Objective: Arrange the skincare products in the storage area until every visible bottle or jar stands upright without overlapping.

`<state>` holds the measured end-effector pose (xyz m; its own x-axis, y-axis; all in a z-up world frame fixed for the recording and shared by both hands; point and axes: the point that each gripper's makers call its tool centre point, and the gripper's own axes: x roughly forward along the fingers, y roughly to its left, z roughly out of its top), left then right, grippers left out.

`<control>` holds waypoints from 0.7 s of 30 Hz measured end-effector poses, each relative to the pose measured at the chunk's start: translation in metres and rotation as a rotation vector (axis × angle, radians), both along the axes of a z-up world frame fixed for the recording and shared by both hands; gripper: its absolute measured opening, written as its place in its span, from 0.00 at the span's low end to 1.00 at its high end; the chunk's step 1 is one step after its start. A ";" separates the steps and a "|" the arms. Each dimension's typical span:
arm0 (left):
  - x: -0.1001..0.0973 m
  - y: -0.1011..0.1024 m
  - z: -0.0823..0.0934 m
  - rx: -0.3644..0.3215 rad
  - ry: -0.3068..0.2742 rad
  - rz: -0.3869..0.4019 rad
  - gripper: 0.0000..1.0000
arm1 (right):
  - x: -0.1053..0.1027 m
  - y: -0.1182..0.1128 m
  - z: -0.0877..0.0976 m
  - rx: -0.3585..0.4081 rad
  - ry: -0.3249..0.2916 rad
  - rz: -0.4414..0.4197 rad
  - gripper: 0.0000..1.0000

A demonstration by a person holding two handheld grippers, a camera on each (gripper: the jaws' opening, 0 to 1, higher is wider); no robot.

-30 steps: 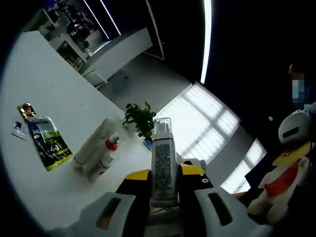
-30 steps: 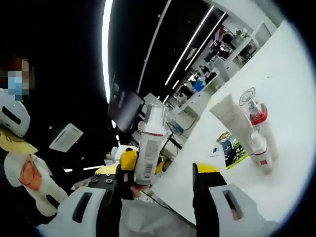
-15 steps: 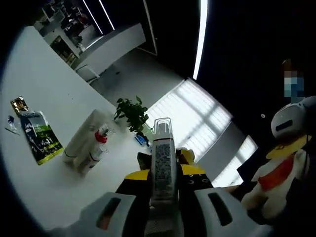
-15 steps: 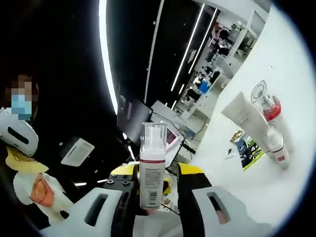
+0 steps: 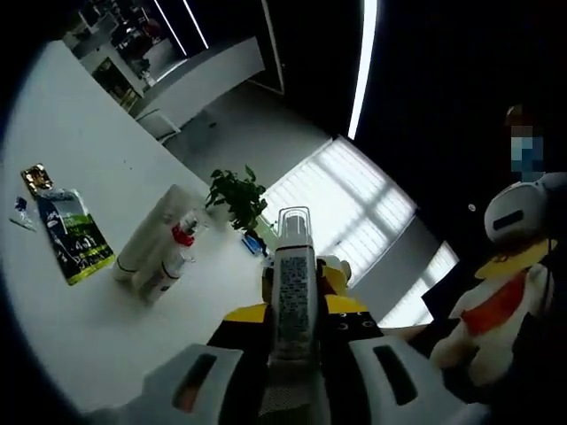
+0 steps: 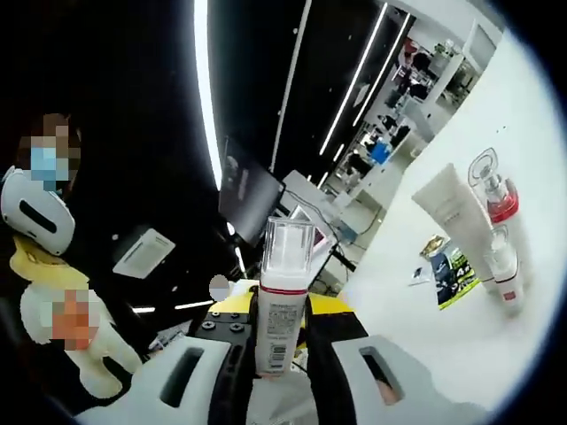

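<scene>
Both grippers clamp one pump bottle (image 5: 293, 283), clear cap up, held in the air off the table (image 5: 53, 292). Left gripper (image 5: 293, 332) closed on its lower body; right gripper (image 6: 285, 341) closed on it from the opposite side.

Judgement: one gripper should let go before the carry; keep the bottle vertical and set it base-first.

Ahead-left of the left gripper: tube (image 5: 146, 239) standing on its cap, two red-collared bottles (image 5: 173, 257) touching it, already upright. Green sachet (image 5: 78, 243) lies flat beyond. Judgement: land clear of that tight cluster and the sachet.
</scene>
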<state>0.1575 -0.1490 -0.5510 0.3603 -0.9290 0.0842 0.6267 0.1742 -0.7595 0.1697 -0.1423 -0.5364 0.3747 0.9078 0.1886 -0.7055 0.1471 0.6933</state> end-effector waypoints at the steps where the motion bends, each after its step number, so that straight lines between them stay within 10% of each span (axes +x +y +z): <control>1: -0.001 0.000 0.000 0.001 0.001 -0.004 0.23 | 0.000 0.000 0.000 -0.001 0.004 0.001 0.20; 21: -0.007 0.008 -0.025 0.420 -0.202 -0.165 0.34 | 0.003 -0.009 -0.023 -0.335 -0.197 0.034 0.19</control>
